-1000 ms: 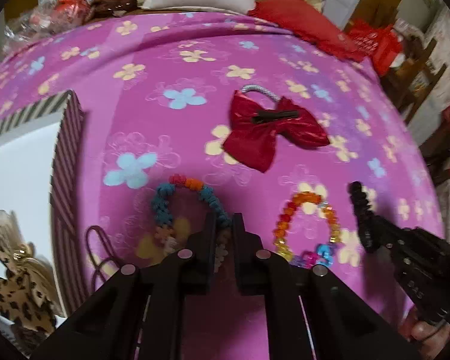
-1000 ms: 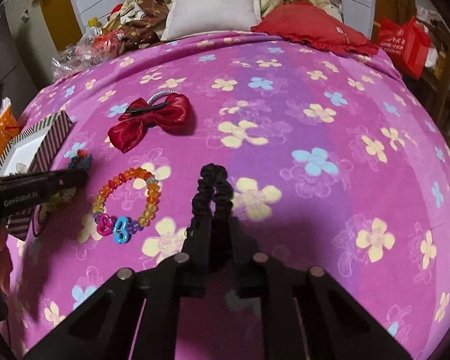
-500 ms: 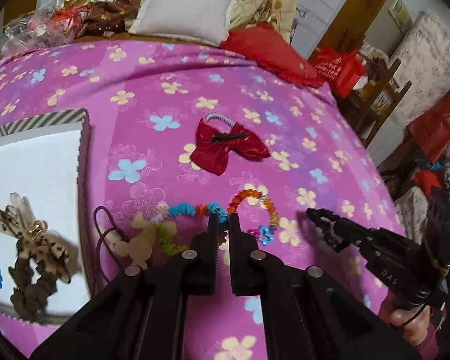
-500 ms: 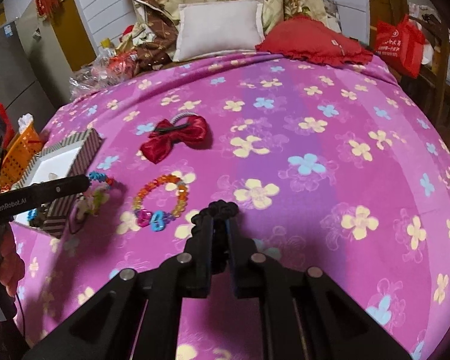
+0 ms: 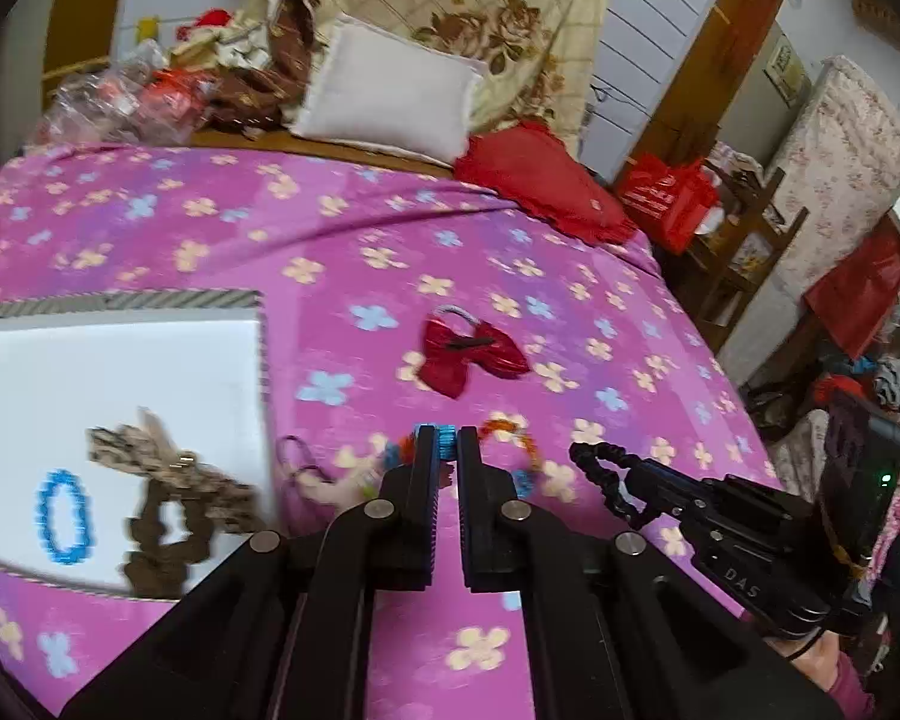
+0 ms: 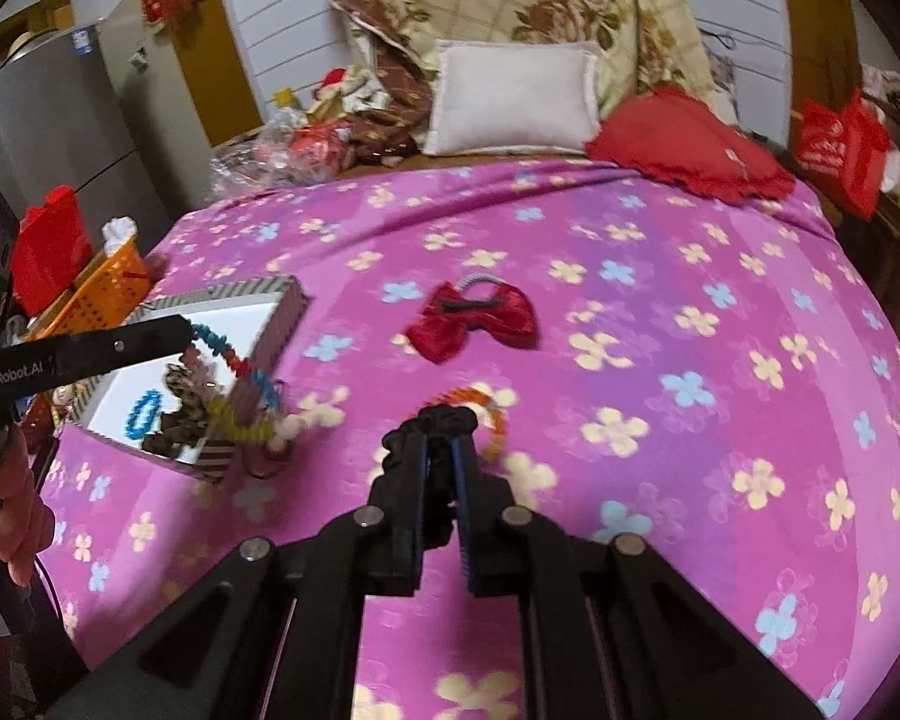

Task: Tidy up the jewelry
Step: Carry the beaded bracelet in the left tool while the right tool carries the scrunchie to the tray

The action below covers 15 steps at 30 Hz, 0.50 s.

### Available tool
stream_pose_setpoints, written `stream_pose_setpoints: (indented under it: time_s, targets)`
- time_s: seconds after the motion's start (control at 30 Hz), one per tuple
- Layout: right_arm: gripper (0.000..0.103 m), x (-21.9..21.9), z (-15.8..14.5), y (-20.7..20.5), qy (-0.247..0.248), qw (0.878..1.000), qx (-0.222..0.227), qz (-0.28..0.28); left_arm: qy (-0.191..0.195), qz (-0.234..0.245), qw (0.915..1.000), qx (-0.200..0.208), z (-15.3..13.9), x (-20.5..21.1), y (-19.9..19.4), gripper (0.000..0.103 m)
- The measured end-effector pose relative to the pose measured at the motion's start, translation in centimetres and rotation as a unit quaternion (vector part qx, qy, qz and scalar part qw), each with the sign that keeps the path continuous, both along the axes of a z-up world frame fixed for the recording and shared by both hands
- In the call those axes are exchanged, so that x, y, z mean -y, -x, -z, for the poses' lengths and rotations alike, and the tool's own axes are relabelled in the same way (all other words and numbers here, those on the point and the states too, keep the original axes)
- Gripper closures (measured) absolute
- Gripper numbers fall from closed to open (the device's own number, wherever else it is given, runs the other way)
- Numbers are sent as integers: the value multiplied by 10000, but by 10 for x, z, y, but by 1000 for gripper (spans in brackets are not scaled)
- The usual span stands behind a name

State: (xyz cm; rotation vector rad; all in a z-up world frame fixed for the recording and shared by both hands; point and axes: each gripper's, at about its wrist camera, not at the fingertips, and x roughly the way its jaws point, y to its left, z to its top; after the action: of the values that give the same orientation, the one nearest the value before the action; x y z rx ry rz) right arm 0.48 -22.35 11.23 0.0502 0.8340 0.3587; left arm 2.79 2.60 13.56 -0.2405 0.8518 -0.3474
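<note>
My left gripper [image 5: 447,441] is shut on a multicoloured bead bracelet [image 6: 234,372] and holds it in the air beside the striped white box [image 5: 120,360]; the bracelet hangs from the fingertips. My right gripper [image 6: 441,441] is shut on a black scrunchie [image 5: 600,477], lifted above the bed. An orange bead bracelet [image 6: 486,402] and a red satin bow [image 6: 474,321] lie on the pink flowered bedspread. The box holds a blue bead ring [image 5: 63,513] and a leopard-print bow [image 5: 168,492].
A thin dark hair tie [image 5: 297,462] lies on the bedspread beside the box. A white pillow [image 6: 513,96] and a red cushion [image 6: 690,144] lie at the bed's head. An orange basket [image 6: 108,282] stands left of the bed.
Both grippers have risen from the bedspread with their items. The left one has lifted the multicoloured bracelet towards the box, the right one the black scrunchie.
</note>
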Motion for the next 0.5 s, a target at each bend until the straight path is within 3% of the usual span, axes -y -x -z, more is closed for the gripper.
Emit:
stream_pose_setpoints:
  time_s: [0.17,0.5]
  targets:
    - [95,-35,-6,-3,4,9996,18,-283,-277,-327,9990,115,-6,-31,7,103]
    - [95,-104,-11,-8,45,9971,15,-766,-458,-936,9944,151,-6,-101,19,102]
